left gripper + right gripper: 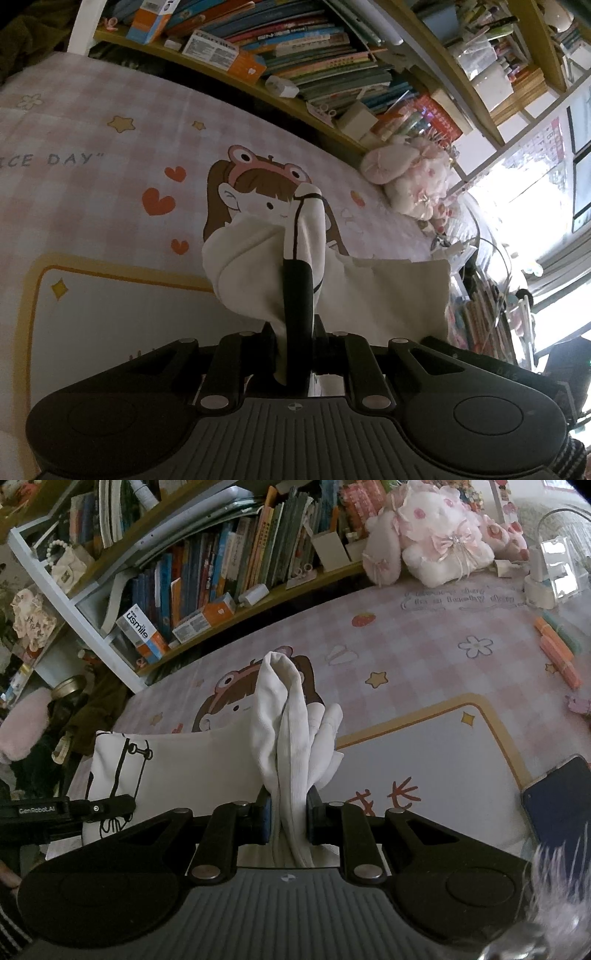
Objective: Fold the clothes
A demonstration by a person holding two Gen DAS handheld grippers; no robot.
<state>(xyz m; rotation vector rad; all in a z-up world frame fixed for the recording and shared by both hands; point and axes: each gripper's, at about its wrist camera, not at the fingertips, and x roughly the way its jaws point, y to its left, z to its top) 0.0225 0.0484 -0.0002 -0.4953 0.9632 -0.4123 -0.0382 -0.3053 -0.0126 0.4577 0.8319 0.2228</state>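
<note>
Item: white garment (221,764), raised over the cartoon-print table (424,635). Left gripper (295,295) fingers clamped on one bunched end, right gripper (290,812) fingers on the other; cloth stretched sideways between them.

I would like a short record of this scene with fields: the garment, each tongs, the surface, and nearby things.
garment: white cloth with black line drawing, lifted above the surface, stretched between both tongs
left tongs: shut on a bunched edge of the cloth
right tongs: shut on a bunched, ribbed edge of the cloth
surface: pink checked mat with cartoon girl print
nearby: plush toy, phone on the mat, bookshelf behind
</note>
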